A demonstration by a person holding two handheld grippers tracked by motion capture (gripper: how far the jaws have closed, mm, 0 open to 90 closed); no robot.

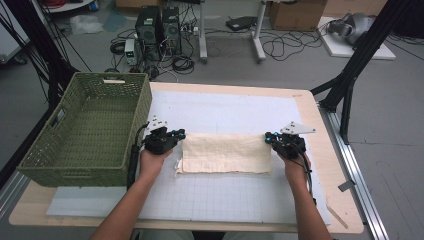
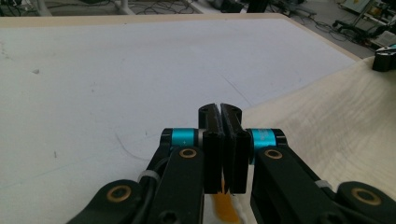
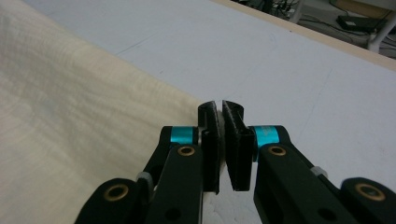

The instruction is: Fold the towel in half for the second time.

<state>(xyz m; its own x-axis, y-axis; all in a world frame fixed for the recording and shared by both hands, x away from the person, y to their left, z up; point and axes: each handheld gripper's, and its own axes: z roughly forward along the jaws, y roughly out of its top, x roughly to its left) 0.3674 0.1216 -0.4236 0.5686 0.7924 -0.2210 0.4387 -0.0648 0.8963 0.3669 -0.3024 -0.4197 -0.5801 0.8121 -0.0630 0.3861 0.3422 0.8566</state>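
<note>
A cream cloth (image 1: 225,152) lies folded flat in a wide rectangle on the white gridded mat (image 1: 225,195). My left gripper (image 1: 179,134) sits at the cloth's far left corner and my right gripper (image 1: 269,136) at its far right corner. In the left gripper view the jaws of the left gripper (image 2: 220,109) are pressed together where the cloth (image 2: 336,107) edge meets them, with a bit of fabric showing beneath. In the right gripper view the right gripper (image 3: 219,107) is shut at the tips on the corner of the cloth (image 3: 70,107).
A green woven basket (image 1: 137,115) stands on the table's left side, close to my left hand. The wooden table edge (image 1: 345,200) runs along the right. Bare mat stretches beyond and in front of the cloth. Cables, computers and boxes sit on the floor behind.
</note>
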